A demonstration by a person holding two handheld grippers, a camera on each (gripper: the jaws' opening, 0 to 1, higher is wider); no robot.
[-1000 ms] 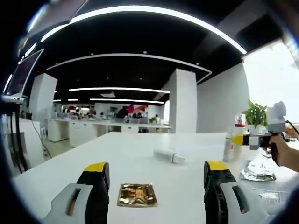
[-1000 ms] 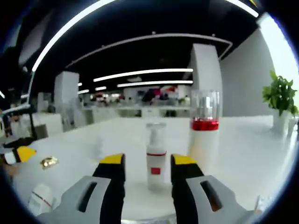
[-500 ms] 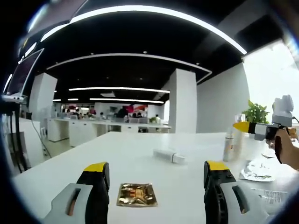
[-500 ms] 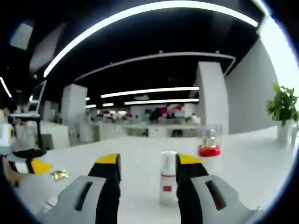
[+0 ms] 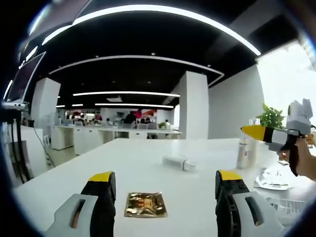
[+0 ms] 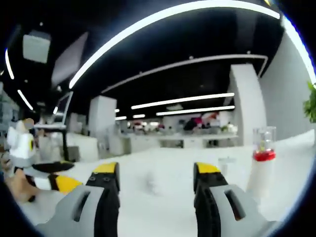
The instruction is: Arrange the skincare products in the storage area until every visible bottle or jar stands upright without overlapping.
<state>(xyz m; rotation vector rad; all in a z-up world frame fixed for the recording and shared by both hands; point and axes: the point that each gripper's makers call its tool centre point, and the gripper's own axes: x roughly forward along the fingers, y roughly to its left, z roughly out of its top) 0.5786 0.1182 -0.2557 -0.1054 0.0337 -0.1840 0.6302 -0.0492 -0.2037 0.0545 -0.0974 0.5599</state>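
Since the earlier frames, right gripper (image 6: 157,175) has drawn back from the small pump bottle that stood between its fingers, and its view has swung toward the other hand; nothing stands between the fingers now, which are spread apart and empty.

Left gripper (image 5: 166,183): fingers wide apart, empty, low over the white counter (image 5: 148,158).

Gold foil sachet (image 5: 144,205): lying flat on the counter between the left fingers.

White tube (image 5: 180,162): lying on its side farther out, apart from the sachet.

Tall bottle, red band, clear cap (image 6: 260,165): upright on the counter, at the right of the right gripper view. Contents not readable.

Small pump bottle (image 6: 226,165): upright just beside the tall bottle, partly hidden behind the right finger, blurred.

Slim bottles (image 5: 245,153): two upright forms close together in the left gripper view, under the other gripper's yellow tip; too small to separate clearly.

Crumpled clear wrapper (image 5: 274,177): at the counter's right edge, beside a person's hand (image 5: 302,160).
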